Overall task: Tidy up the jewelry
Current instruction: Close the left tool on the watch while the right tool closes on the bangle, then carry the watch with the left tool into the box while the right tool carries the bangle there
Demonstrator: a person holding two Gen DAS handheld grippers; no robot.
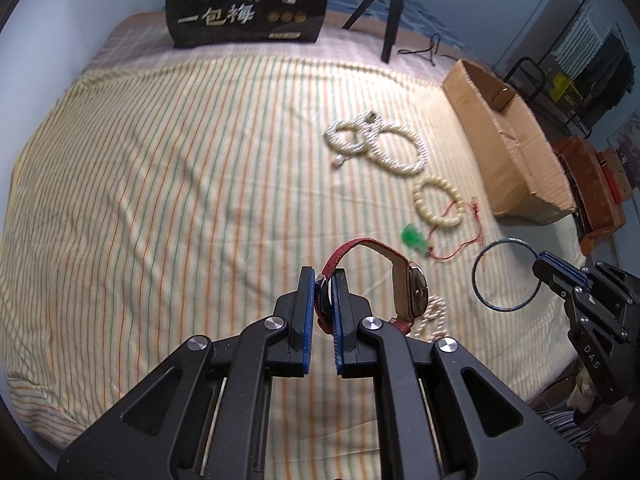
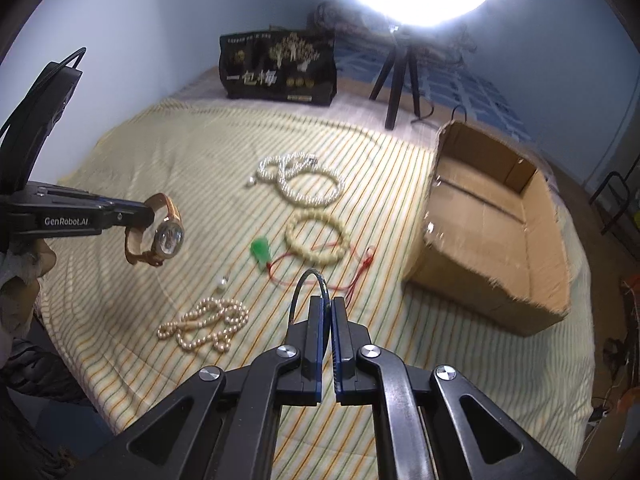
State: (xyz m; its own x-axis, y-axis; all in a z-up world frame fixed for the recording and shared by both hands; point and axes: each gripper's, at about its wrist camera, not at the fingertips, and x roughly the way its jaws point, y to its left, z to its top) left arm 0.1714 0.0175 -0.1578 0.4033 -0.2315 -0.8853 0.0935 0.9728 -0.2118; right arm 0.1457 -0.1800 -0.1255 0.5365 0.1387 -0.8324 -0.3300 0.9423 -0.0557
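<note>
- Blue-padded left hand-held gripper [image 1: 322,280] is clamped on the red strap of a watch [image 1: 412,288]; the watch hangs clear above the bed, its strap looping up and over to the right, its case on edge at the right end in the left wrist view.
- Right hand-held gripper [image 2: 327,304] is pinched together on the rim of a thin dark bangle [image 1: 505,275], held above the bed; its ring stands almost edge-on in the right wrist view.
- Below them lies a striped bedspread [image 1: 160,184] in cream, orange and green.
- On it: one pinkish pearl strand [image 2: 206,322], one green pendant on red cord [image 2: 261,251], one cream bead bracelet [image 2: 316,236], one coiled white pearl strand [image 2: 300,182].
- One open cardboard box [image 2: 496,240] sits at the right.
- Behind stand one black printed bag [image 2: 280,68], one tripod [image 2: 394,80] with a bright ring light, and pale blue walls.
</note>
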